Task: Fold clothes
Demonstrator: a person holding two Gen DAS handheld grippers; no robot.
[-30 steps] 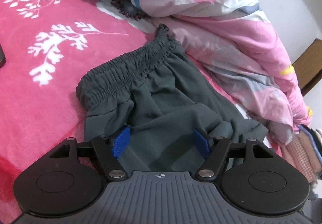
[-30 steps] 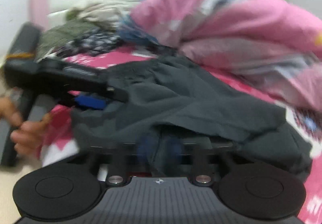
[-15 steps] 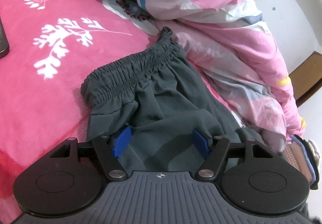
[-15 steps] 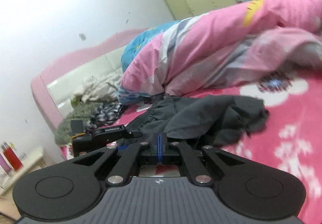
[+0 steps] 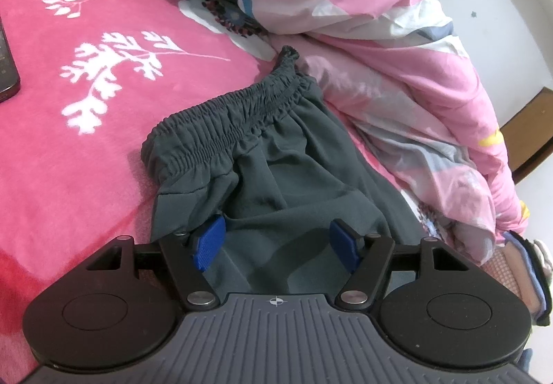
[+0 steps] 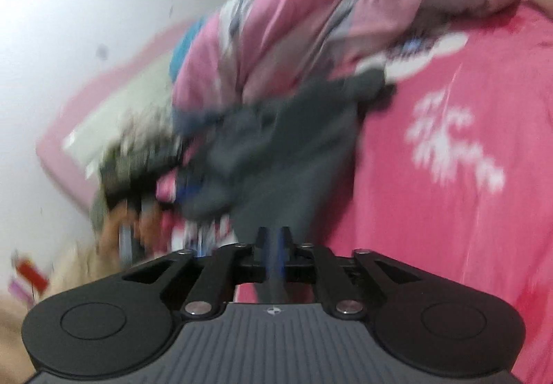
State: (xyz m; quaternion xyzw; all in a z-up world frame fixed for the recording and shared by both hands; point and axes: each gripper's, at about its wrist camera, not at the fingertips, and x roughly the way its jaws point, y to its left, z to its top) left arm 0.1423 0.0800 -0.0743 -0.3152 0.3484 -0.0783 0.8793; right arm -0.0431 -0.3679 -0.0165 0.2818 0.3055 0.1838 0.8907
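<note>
Dark grey elastic-waisted fabric shorts [image 5: 276, 156] lie beneath the left gripper [image 5: 276, 246], jaws spread; the right gripper [image 6: 274, 242], jaws pressed together, pinches their near edge.

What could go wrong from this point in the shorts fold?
1. The right gripper is shut on the dark grey shorts amid heavy motion blur; the fabric could slip out or bunch.
2. The left gripper is open over the shorts, pinning nothing, so they may drag across the pink bedsheet.
3. The waistband lies against the rumpled quilt, which could snag.

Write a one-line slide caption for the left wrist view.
Open left gripper poised over dark grey shorts on a pink bedspread, beside a bunched pink duvet.
</note>
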